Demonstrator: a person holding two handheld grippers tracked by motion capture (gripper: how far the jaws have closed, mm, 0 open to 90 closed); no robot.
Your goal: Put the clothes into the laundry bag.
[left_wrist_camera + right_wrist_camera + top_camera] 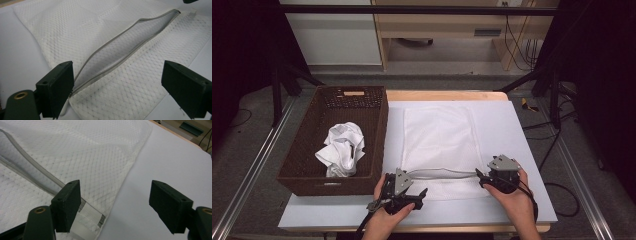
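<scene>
A white mesh bag [437, 135] lies flat on the table, its grey zipper [447, 173] undone along the near edge so the mouth gapes a little. My left gripper [409, 184] hovers at the zipper's left end. In the left gripper view the left gripper [117, 87] is open over the mesh bag [75, 27], one jaw beside the zipper's closed end [75, 87]. My right gripper [489, 175] is at the bag's near right corner. In the right gripper view the right gripper [115, 205] is open, one jaw above the zipper's fabric tab [87, 216].
A dark wicker basket [382, 135] stands left of the bag and holds a crumpled white cloth [342, 147]. The white table mat [522, 150] shows bare right of the bag and along the near edge. Dark frame rails run along both sides.
</scene>
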